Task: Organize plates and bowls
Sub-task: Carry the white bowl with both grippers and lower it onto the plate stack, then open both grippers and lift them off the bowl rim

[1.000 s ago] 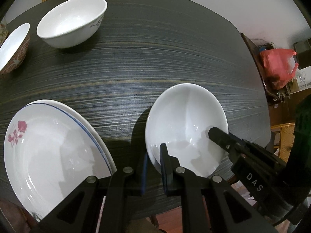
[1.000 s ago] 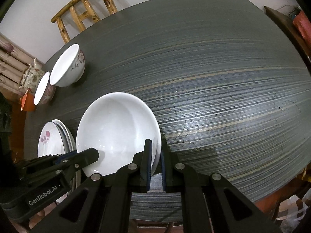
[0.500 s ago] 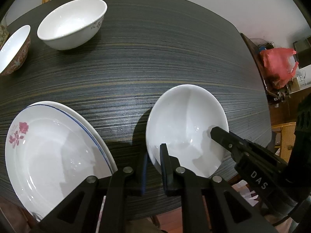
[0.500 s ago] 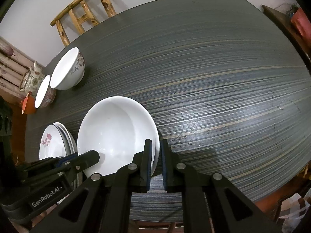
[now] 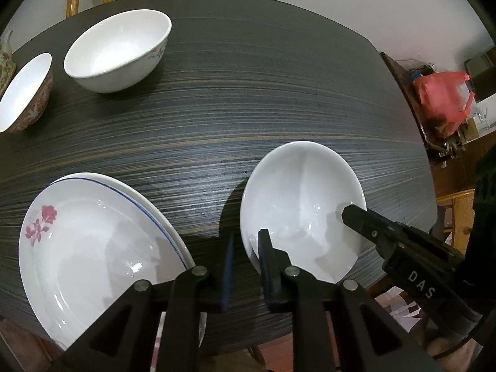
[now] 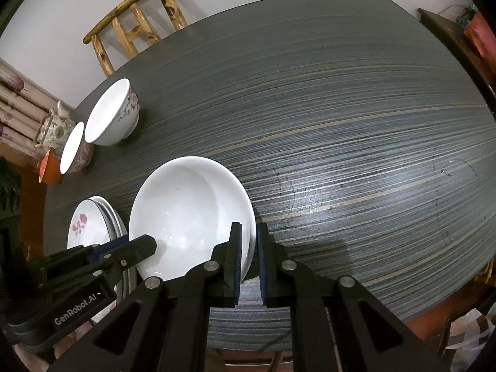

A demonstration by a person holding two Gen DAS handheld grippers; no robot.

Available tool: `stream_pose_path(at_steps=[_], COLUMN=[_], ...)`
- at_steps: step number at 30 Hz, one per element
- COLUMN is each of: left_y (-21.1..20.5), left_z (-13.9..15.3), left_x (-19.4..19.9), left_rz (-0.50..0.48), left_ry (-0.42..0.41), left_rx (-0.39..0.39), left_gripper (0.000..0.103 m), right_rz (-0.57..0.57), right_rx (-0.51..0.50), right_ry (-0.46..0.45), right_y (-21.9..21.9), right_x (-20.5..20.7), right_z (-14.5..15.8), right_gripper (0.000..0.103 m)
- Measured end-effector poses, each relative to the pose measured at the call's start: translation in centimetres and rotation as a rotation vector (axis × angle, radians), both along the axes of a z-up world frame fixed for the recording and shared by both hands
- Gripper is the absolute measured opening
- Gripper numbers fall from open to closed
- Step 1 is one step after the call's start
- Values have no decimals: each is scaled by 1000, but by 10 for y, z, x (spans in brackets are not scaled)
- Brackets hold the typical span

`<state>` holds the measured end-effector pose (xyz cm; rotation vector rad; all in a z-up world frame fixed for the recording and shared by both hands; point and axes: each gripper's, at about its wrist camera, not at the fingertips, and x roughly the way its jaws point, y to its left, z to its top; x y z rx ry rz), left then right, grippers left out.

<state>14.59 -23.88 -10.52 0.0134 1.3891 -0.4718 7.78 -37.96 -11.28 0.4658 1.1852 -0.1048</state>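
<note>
Two plates point(image 5: 93, 248) are stacked beside the left tongs point(image 5: 245, 266), just parting off the shallow dish point(image 5: 297, 204) clamped by the right tongs point(image 6: 248, 257); two bowls point(image 5: 117, 52) beyond remain unsorted.

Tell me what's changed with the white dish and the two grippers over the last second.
The left gripper jaws have just been opening, coming off the near rim of the plain white dish. The right gripper stays clamped on the dish's opposite rim. The dish, stacked plates and bowls haven't moved.
</note>
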Motion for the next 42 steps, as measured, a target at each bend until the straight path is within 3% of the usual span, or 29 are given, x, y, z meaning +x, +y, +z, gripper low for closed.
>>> stream_pose_path(at_steps=[6, 7, 8, 10, 19, 29, 36, 42], left_y=[7, 9, 10, 12, 36, 64, 86, 118], left_z=[4, 5, 6, 9, 22, 27, 34, 39], left_x=[2, 1, 0, -3, -1, 10, 20, 41], left_rz=[3, 5, 2, -11, 16, 78, 109, 182], left_ry=[-13, -14, -20, -37, -77, -69, -74, -63], left_rx=[-12, -14, -16, -14, -16, -39, -53, -84], left_gripper=[18, 19, 19, 19, 19, 19, 19, 19], right_rz=[-3, -5, -9, -16, -21, -52, -37, 43], right_rx=[-3, -9, -15, -31, -74, -93, -105, -102], right_ry=[-4, -5, -9, -15, -29, 11, -29, -66], right_y=[0, 0, 0, 0, 4, 3, 8, 32], right_x=[1, 1, 0, -1, 0, 5, 8, 28], right_z=[2, 3, 4, 7, 22, 8, 31, 53], right_gripper=[11, 14, 24, 30, 30, 30, 30, 30])
